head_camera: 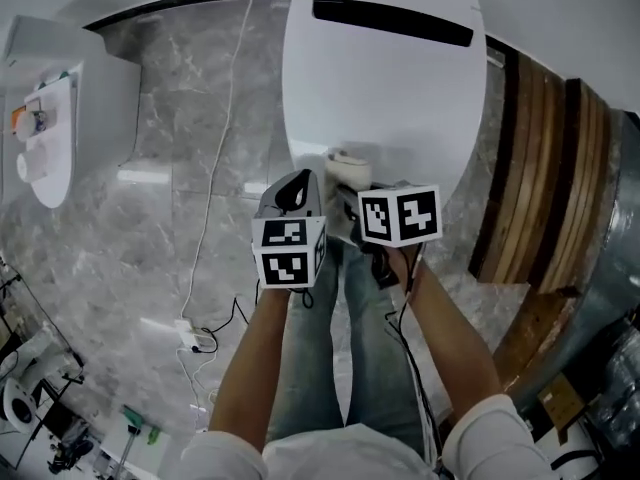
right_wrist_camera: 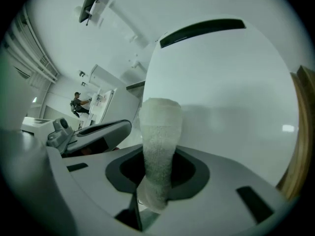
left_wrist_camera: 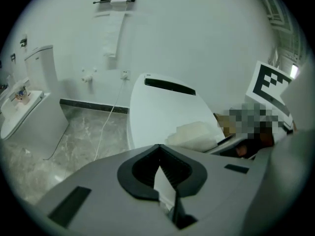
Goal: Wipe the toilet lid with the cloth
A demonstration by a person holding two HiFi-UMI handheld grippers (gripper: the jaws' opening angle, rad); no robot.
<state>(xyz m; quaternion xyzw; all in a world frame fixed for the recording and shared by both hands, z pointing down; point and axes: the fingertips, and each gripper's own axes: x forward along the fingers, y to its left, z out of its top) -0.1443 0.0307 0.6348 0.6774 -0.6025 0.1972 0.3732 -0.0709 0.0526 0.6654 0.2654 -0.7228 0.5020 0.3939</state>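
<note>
The white toilet lid (head_camera: pixel 385 78) is closed, with a dark strip near its back. My right gripper (head_camera: pixel 362 190) is shut on a rolled white cloth (head_camera: pixel 349 169), which rests at the lid's near edge. In the right gripper view the cloth (right_wrist_camera: pixel 158 146) stands up from between the jaws in front of the lid (right_wrist_camera: pixel 231 97). My left gripper (head_camera: pixel 300 190) hangs just left of it, shut and empty, over the lid's front left rim. From the left gripper view the cloth (left_wrist_camera: pixel 194 134) lies on the lid (left_wrist_camera: pixel 157 114) to the right.
A second toilet (head_camera: pixel 55 118) stands at the far left on the grey marble floor (head_camera: pixel 180 198). A white cable (head_camera: pixel 215 168) runs down the floor to a plug block (head_camera: pixel 192 338). Wooden slats (head_camera: pixel 545 178) stand right of the lid. The person's legs (head_camera: pixel 345 358) are below.
</note>
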